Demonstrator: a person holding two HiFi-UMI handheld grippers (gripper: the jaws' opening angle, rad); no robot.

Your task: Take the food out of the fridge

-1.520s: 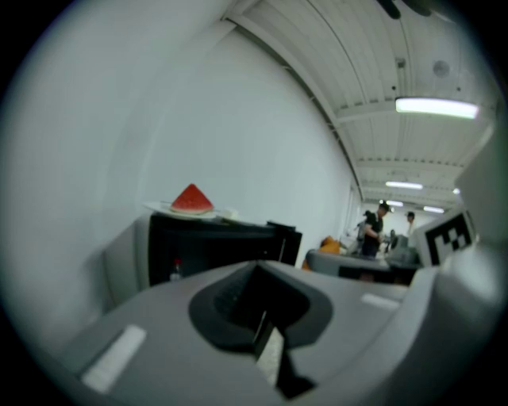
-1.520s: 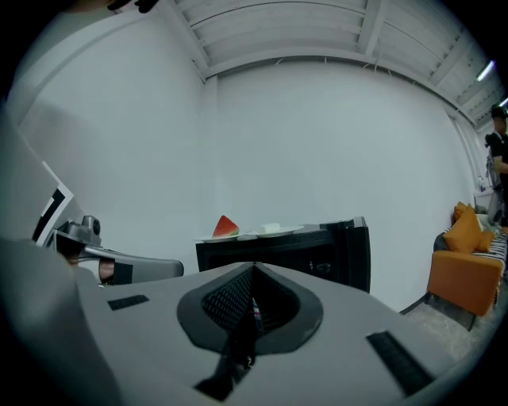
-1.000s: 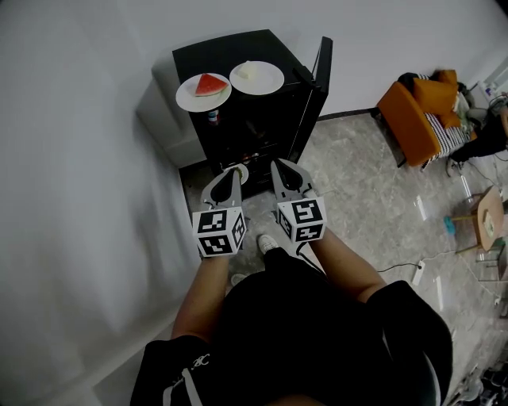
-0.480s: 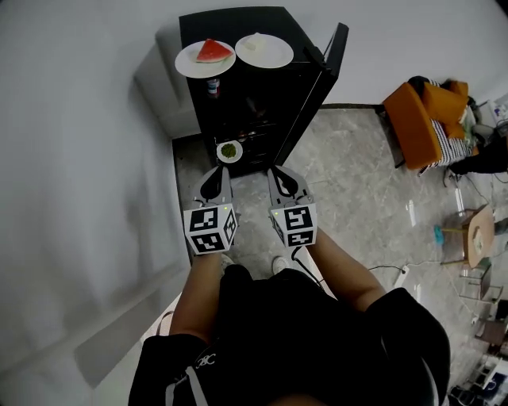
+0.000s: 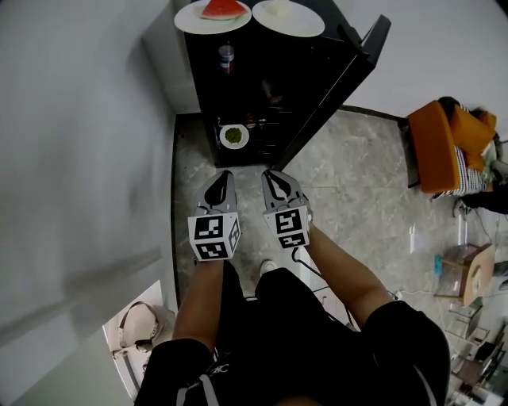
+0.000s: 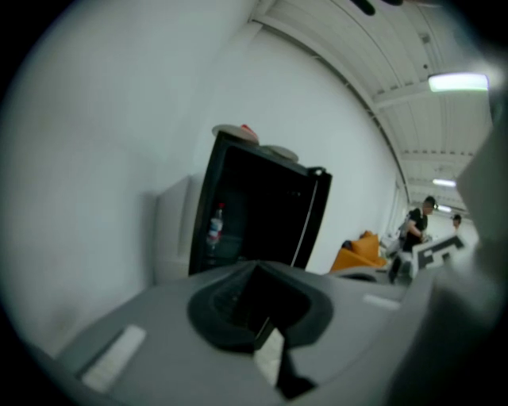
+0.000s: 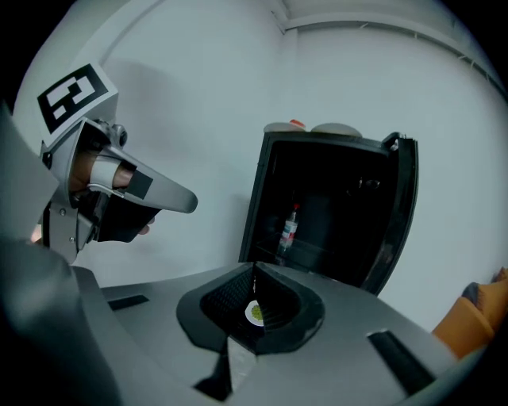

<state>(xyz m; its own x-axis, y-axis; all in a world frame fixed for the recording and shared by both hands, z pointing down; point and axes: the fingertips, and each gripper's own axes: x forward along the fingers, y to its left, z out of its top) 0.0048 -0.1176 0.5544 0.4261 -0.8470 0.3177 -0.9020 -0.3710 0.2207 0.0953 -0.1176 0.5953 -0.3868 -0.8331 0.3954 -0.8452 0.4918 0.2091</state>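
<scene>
Left tongs (image 5: 225, 176) and right tongs (image 5: 271, 175): both pinched together, empty. Plate of greens (image 5: 233, 136) sits ahead of them, untouched, low in the open fridge (image 5: 317, 75). Judged light, rigid, breakable and glaze-slick. Grip the near rim and keep it level.

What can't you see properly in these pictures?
- Pale food on a plate on top of the fridge: in the head view it is too small to name, and the top edge cuts the plate off.
- Green food in the small dish: too small to name in the head view.
- Bottle label: too small to read in every view.
- Other shelves: the darkness inside the fridge hides them.
</scene>
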